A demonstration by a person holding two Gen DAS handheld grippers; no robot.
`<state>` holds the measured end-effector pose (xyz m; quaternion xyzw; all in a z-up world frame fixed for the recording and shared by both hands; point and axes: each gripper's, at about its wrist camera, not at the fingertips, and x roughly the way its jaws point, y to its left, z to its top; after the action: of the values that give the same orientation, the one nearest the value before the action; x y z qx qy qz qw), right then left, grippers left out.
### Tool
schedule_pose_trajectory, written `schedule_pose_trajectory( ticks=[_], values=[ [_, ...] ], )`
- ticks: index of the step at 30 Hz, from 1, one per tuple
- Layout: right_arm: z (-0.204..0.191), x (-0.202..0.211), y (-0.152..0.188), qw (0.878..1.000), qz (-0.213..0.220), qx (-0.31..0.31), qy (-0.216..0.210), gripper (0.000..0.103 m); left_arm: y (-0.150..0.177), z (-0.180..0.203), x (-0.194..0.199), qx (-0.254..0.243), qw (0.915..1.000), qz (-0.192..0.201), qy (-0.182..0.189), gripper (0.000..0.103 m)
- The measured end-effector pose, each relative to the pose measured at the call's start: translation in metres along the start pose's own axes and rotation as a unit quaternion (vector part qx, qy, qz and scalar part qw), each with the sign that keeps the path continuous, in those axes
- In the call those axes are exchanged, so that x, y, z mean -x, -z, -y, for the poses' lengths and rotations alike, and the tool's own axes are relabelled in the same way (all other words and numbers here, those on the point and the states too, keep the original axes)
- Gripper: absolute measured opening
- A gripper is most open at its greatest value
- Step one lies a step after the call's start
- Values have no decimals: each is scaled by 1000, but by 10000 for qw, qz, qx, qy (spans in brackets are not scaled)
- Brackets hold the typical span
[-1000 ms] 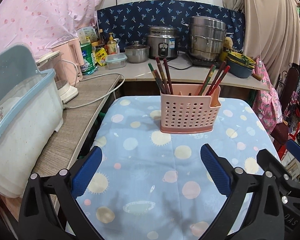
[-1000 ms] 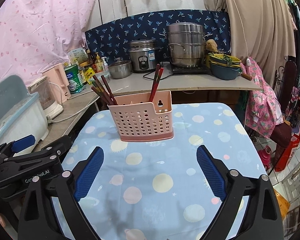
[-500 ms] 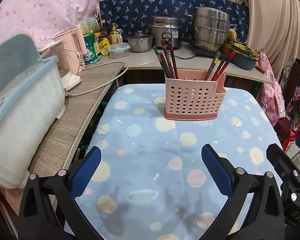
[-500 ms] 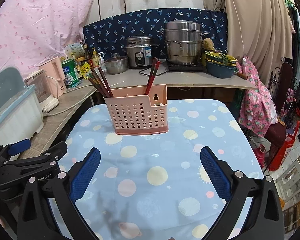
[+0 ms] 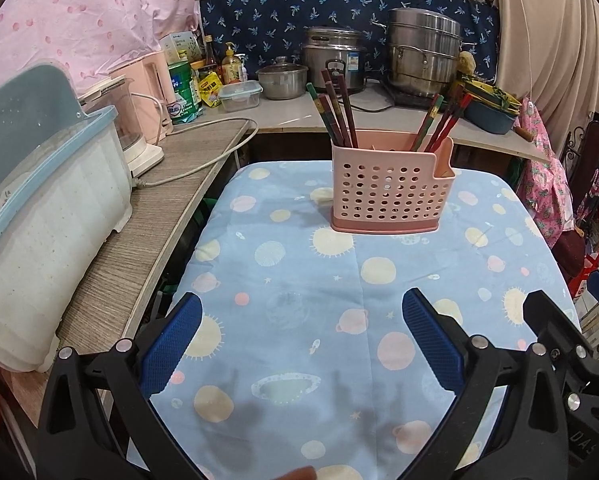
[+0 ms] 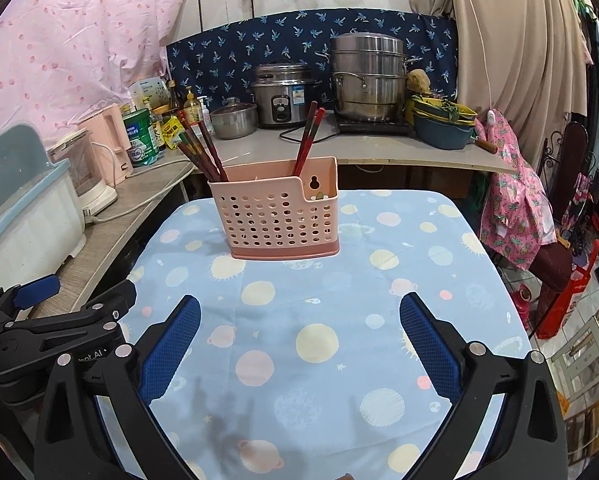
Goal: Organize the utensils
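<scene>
A: What changed over the last second?

B: Both grippers pulled back from the pink basket (image 5: pixel 391 192). It sits smaller and farther off in both wrist views than a second ago. More of the blue cloth on the table (image 5: pixel 299 300) shows in front of it now.

A: Fingers?

B: Left gripper (image 5: pixel 299 340) fingers spread wide, nothing between them. Right gripper (image 6: pixel 299 340) the same, wide apart and empty. That matches the earlier frames.

A: Where are the utensils?

B: Chopsticks all standing in the basket. One bunch (image 5: pixel 335 110) at its left end, another (image 5: pixel 439 122) at the right end, both leaning outward. In the right wrist view the left bunch (image 6: pixel 201 148) and right bunch (image 6: pixel 307 136) read the same. Nothing loose on the cloth that I can see.

A: So what does that mean?

B: Looks like a retreat after the last drop-in. I'd judge the sorting done or nearly done.

A: Basket moved?

B: Can't tell, only the cameras clearly shifted.
</scene>
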<state>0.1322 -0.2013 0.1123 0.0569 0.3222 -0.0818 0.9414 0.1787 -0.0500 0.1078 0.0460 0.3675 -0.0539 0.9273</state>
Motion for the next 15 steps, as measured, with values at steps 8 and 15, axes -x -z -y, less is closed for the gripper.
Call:
schedule_pose_trajectory(
  ticks=[8,15],
  values=[
    [-2,0,2,9999,48,51,102,96,0,0,-1,-14,10000,52,-48,96],
    [-2,-2,2,9999,14,35,119,96,-1,-2,0,-15,9999,127,-41,96]
  ],
)
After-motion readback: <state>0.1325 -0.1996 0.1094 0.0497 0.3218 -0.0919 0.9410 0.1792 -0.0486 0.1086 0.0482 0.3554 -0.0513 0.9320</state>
